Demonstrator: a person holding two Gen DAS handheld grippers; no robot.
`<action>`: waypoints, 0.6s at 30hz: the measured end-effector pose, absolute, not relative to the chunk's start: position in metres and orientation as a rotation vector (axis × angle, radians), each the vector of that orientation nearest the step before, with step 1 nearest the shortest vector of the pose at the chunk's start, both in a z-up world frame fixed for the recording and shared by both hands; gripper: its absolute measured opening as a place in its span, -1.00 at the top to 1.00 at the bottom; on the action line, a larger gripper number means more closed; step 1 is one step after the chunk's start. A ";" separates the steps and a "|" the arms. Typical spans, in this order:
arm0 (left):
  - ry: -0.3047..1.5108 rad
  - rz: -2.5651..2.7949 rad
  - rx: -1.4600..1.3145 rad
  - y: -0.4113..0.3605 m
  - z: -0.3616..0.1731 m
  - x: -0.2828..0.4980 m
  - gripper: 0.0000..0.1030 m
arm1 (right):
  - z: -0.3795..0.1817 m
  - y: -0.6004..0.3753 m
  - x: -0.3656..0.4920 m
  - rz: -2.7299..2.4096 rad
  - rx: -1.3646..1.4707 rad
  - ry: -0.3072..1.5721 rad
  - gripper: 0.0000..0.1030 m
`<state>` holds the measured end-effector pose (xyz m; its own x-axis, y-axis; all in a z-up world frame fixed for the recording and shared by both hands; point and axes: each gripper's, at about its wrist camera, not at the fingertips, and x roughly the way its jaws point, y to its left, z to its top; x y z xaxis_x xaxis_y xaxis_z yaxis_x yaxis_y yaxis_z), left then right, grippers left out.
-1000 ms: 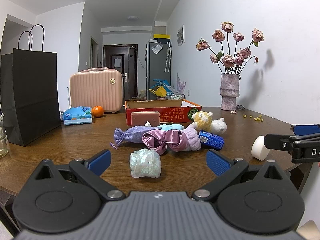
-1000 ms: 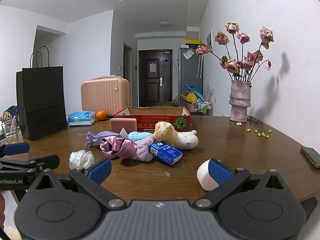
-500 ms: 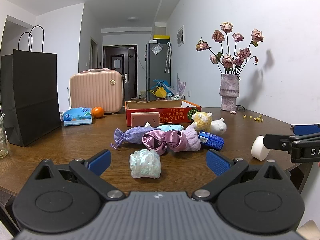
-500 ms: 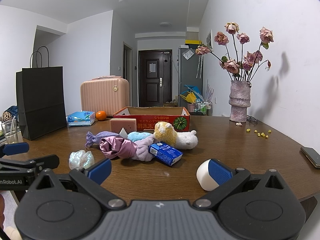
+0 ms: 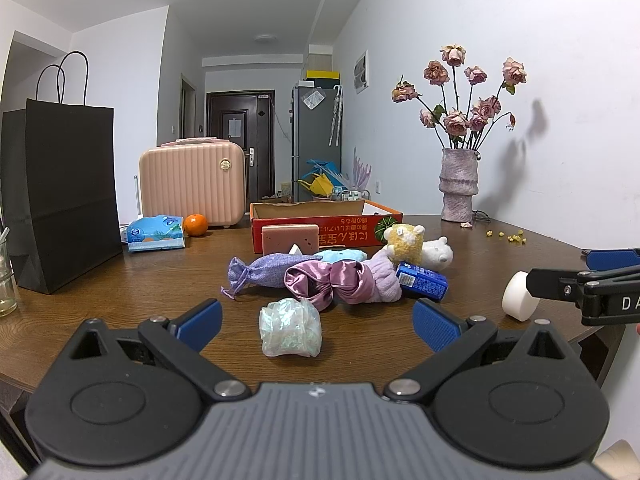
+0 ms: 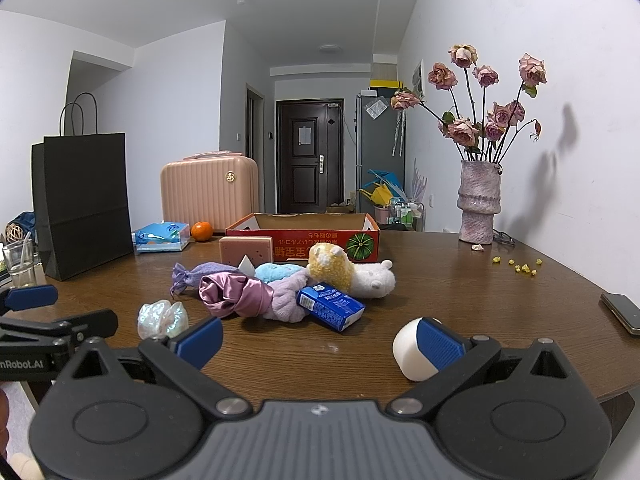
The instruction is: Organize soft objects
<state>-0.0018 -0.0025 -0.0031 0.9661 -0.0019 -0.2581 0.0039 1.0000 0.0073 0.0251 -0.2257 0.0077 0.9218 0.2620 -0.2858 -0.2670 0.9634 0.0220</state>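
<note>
Nothing sorted yet, by the look of it. Red cardboard box (image 6: 304, 236) toward the far edge of the table (image 6: 460, 300), apparently empty. In front of it, mid-table, a heap of soft things (image 6: 280, 284) untouched; iridescent pouf (image 5: 290, 328) apart, near the front edge; white foam piece (image 6: 412, 354) at the front right edge. Left gripper (image 5: 316, 318) and right gripper (image 6: 320, 334) both spread wide, holding nothing.

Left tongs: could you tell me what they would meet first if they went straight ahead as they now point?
Probably the iridescent scrunchie, which lies on the table centred between the open left tongs; the satin scrunchie lies beyond it.
</note>
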 end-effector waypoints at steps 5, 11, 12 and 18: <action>0.261 -0.003 0.007 -0.002 -0.003 -0.002 -1.00 | 0.006 -0.226 0.025 0.271 -0.017 0.293 -1.00; 0.261 -0.003 0.009 -0.003 -0.003 -0.002 -1.00 | 0.007 -0.227 0.029 0.268 -0.016 0.299 -1.00; 0.261 -0.004 0.009 -0.003 -0.003 -0.002 -1.00 | 0.006 -0.226 0.027 0.267 -0.017 0.299 -1.00; 0.263 -0.004 0.004 0.001 0.001 -0.002 -1.00 | 0.004 -0.228 0.031 0.259 -0.015 0.305 -1.00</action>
